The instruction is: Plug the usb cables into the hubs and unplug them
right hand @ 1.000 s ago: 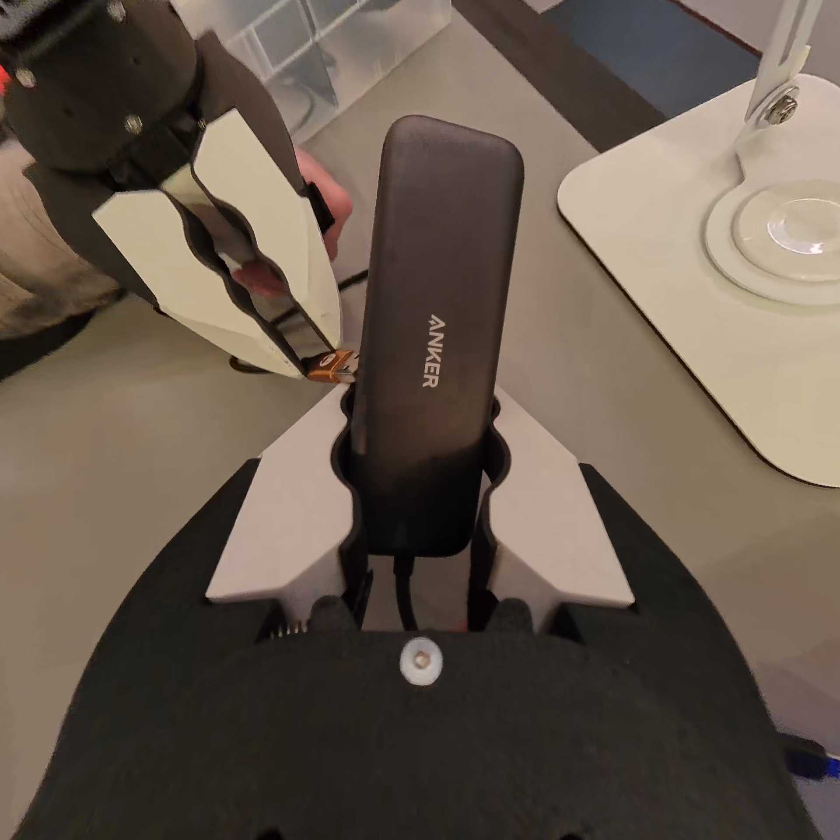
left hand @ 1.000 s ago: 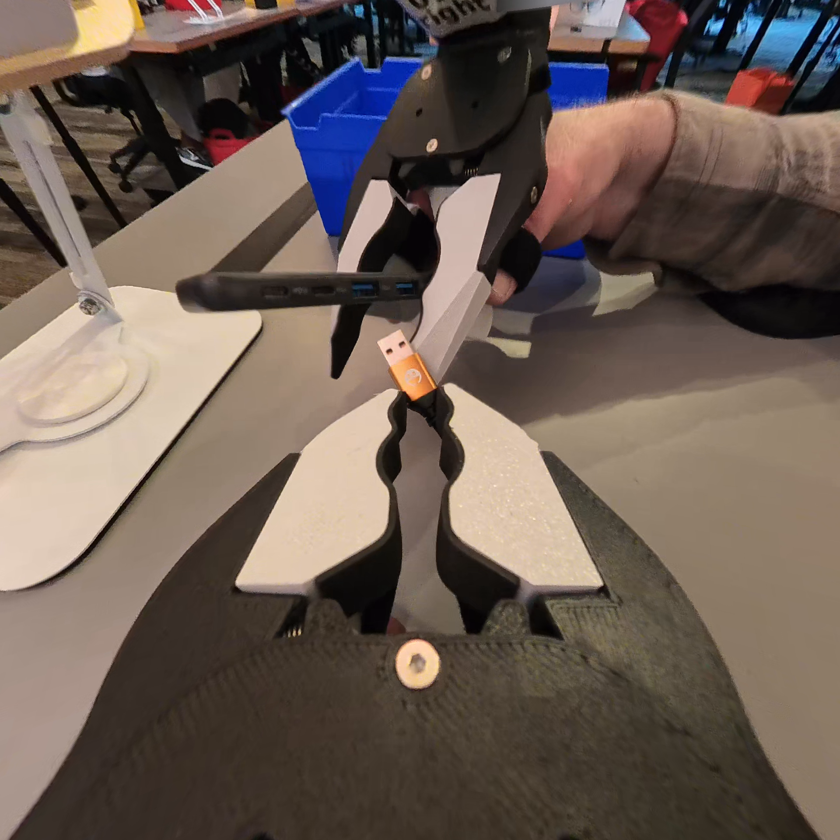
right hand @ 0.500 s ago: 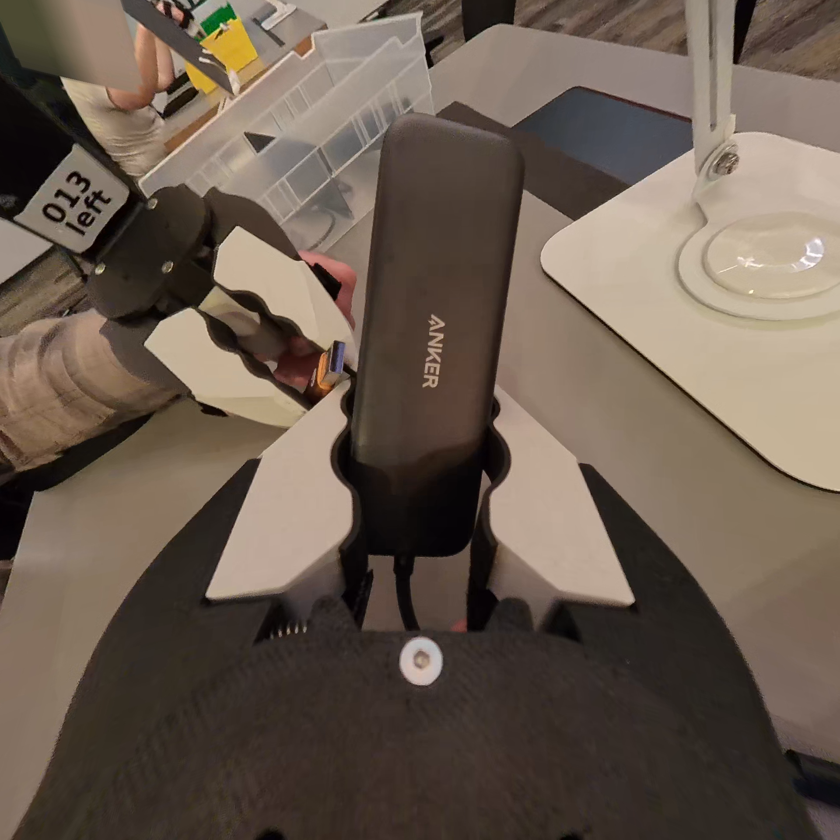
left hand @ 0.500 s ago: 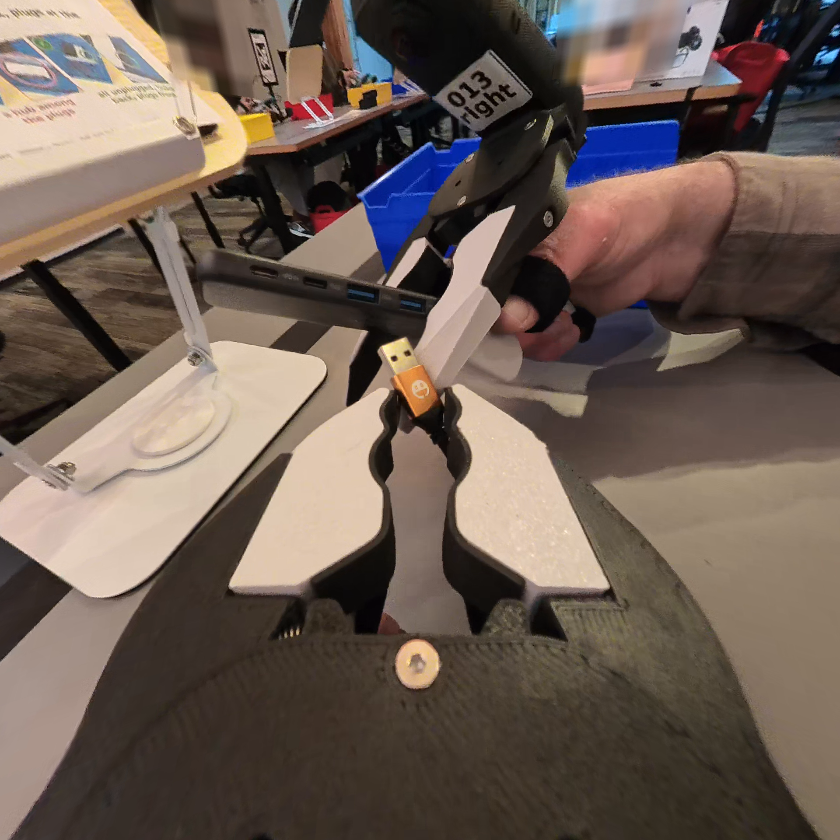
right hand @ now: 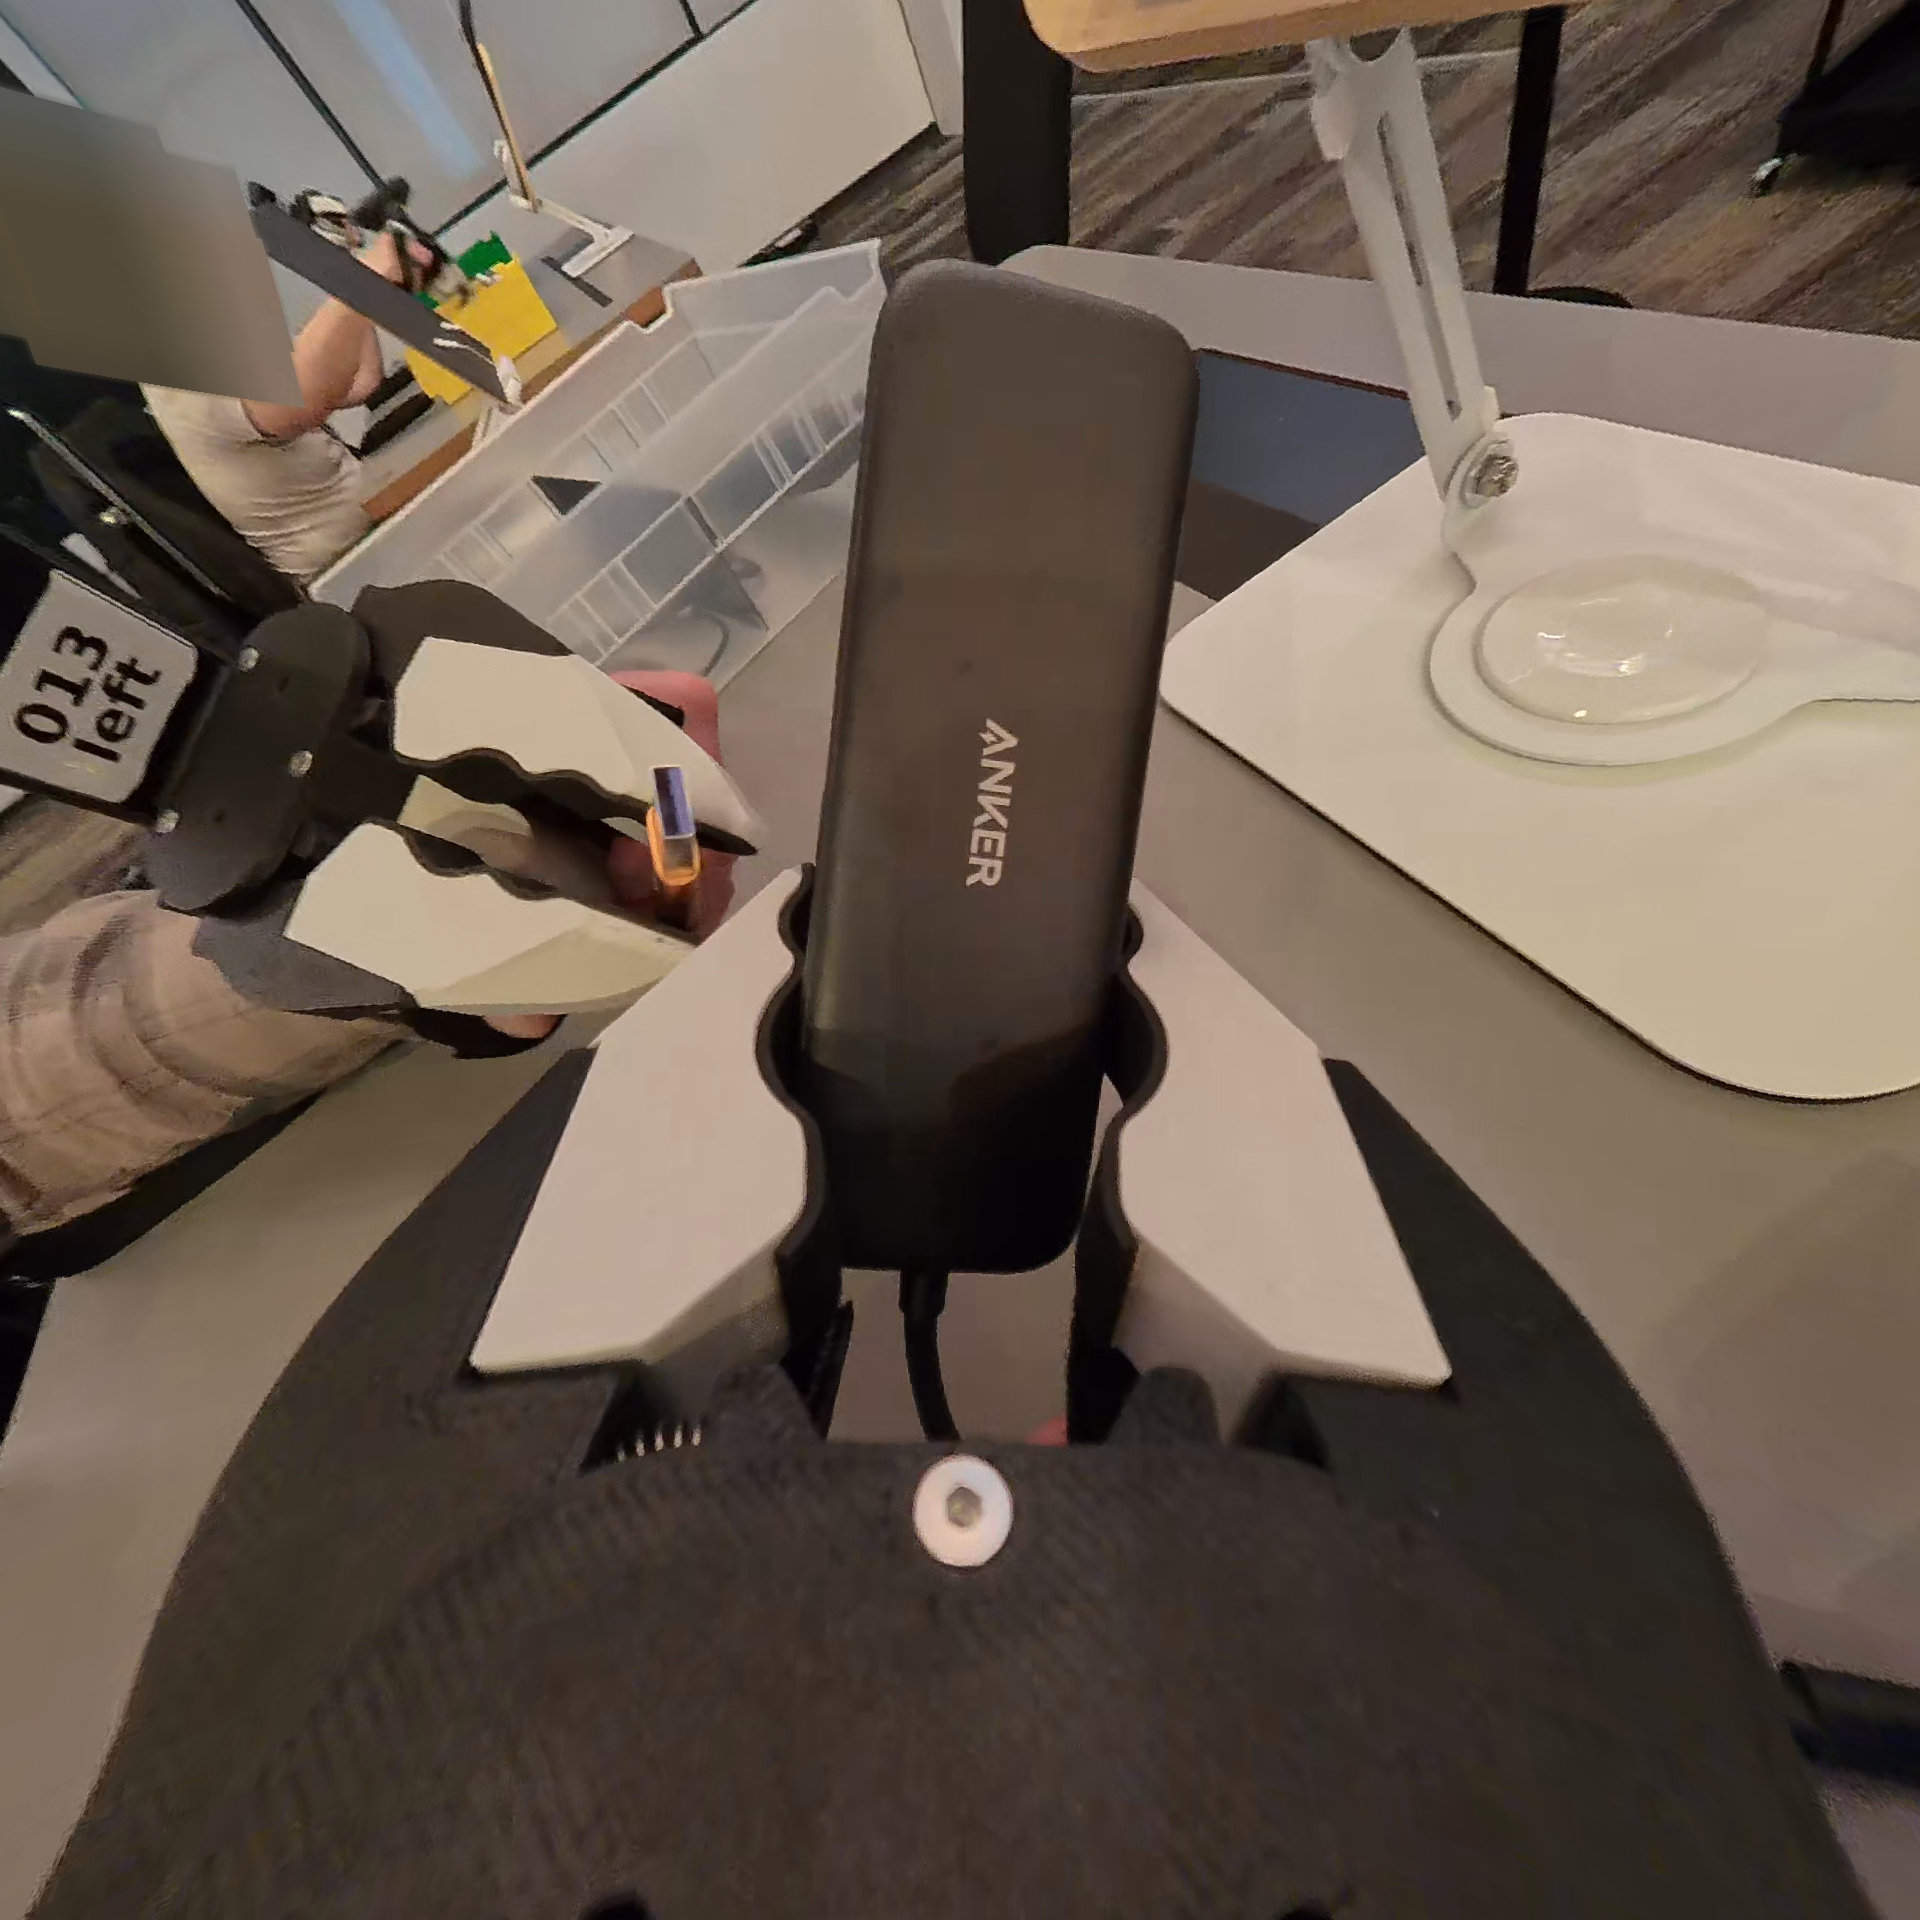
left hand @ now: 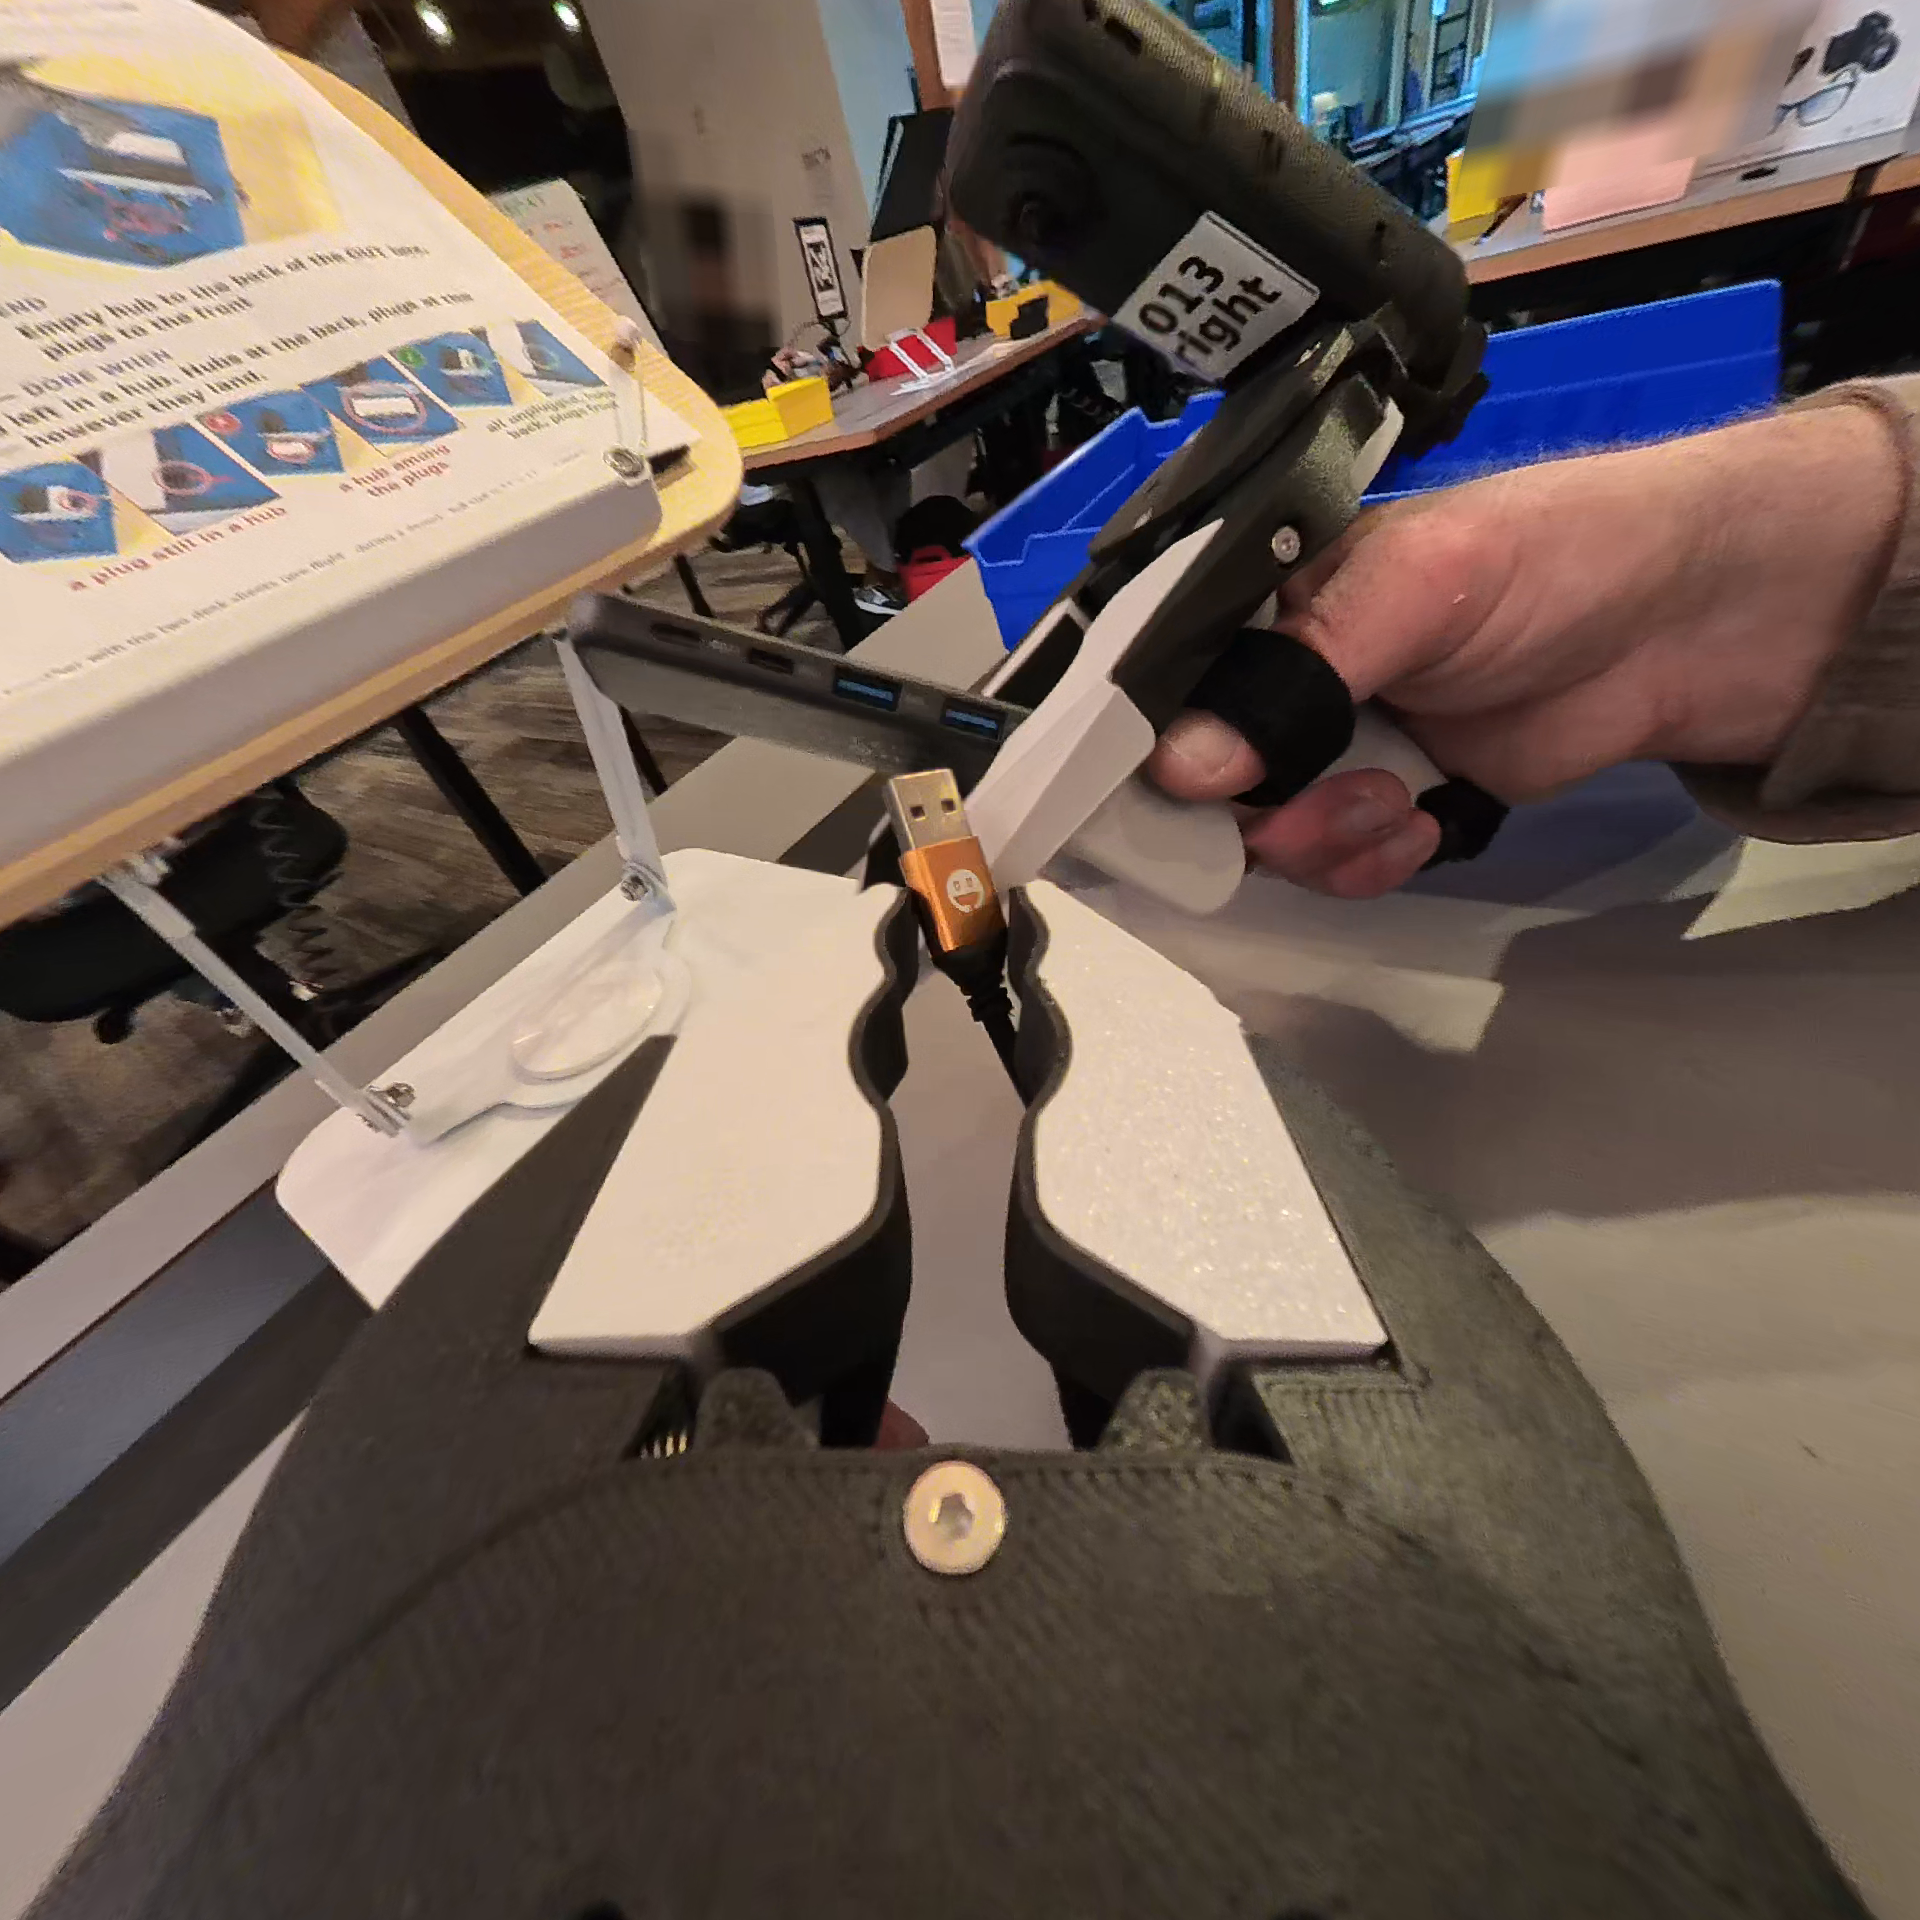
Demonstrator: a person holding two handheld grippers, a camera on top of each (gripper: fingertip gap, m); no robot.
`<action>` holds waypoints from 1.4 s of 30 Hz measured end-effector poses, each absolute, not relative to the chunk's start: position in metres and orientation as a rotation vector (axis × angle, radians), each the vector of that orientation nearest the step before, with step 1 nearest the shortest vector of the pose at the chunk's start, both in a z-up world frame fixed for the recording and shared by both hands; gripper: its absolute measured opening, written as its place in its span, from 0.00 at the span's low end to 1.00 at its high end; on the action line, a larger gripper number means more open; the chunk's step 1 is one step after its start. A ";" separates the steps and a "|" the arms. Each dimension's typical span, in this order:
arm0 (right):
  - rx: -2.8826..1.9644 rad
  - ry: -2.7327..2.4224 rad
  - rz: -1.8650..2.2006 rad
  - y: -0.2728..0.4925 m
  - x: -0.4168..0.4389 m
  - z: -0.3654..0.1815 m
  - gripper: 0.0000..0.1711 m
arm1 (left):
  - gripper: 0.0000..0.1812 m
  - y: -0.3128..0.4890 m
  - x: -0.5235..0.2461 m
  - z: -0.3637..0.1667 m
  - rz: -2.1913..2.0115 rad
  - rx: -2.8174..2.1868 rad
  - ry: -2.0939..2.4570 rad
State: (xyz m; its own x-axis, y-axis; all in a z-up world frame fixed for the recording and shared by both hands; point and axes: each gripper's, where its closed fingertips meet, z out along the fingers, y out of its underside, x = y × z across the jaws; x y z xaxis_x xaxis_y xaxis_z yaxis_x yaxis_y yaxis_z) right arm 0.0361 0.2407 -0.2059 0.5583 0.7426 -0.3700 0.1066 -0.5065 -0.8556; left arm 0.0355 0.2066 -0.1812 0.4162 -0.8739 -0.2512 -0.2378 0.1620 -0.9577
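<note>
The left gripper (left hand: 954,914) pinches an orange USB plug (left hand: 948,871) at its fingertips, metal end pointing up and clear of the fingers, black cable (left hand: 989,1013) trailing back between them. The right gripper (right hand: 961,940) is clamped on the lower half of a dark hub (right hand: 1003,717), which juts forward past its fingers. The plug sits just below the hub's port edge (left hand: 821,698), near the two blue ports and not inserted. Both tools are held above a grey table (left hand: 1662,1195), beside a white stand (right hand: 1558,748).
</note>
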 end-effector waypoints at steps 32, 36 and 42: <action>-2.031 -0.972 0.520 0.238 0.044 -0.234 0.30 | 0.05 0.198 0.037 -0.239 -0.485 -1.508 1.491; -2.025 -0.977 0.499 0.238 0.045 -0.232 0.30 | 0.05 0.200 0.035 -0.240 -0.474 -1.504 1.492; -2.040 -0.987 0.464 0.241 0.053 -0.236 0.30 | 0.04 0.202 0.030 -0.244 -0.439 -1.522 1.526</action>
State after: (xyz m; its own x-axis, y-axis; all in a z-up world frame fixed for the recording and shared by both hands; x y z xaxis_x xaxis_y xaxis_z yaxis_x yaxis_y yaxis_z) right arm 0.0530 0.2410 -0.2363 0.6274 0.7785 0.0179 0.4828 -0.3709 -0.7933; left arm 0.0302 0.2018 -0.2439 0.1724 -0.9238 -0.3418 -0.6013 0.1762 -0.7794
